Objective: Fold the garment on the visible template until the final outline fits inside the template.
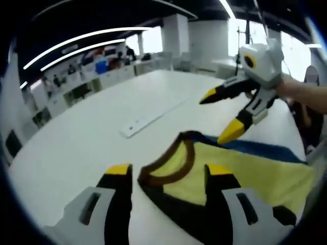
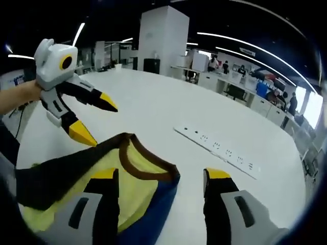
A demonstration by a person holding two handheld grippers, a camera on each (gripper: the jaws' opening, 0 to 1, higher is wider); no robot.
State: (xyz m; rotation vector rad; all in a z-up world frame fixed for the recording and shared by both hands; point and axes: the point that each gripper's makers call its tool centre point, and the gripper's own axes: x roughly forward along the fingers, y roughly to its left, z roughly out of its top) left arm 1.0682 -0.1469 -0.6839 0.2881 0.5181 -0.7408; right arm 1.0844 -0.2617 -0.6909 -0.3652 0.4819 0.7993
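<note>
A yellow garment (image 1: 255,173) with a brown collar, dark sleeves and a blue part lies crumpled on the white table (image 1: 92,138). My left gripper (image 1: 168,173) is open just above it, its jaws straddling the collar. My right gripper (image 1: 218,116) hovers open over the garment's far edge, held by a hand. In the right gripper view the garment (image 2: 133,178) lies at lower left, with its collar near the left jaw of my open right gripper (image 2: 161,176). The left gripper (image 2: 97,122) hangs open above the garment's dark sleeve. Neither gripper holds cloth.
A white power strip (image 1: 148,121) lies flat on the table beyond the garment, also seen as the power strip (image 2: 217,148) to the right. Bare table (image 2: 168,112) stretches beyond. Desks, a white pillar and people stand far off.
</note>
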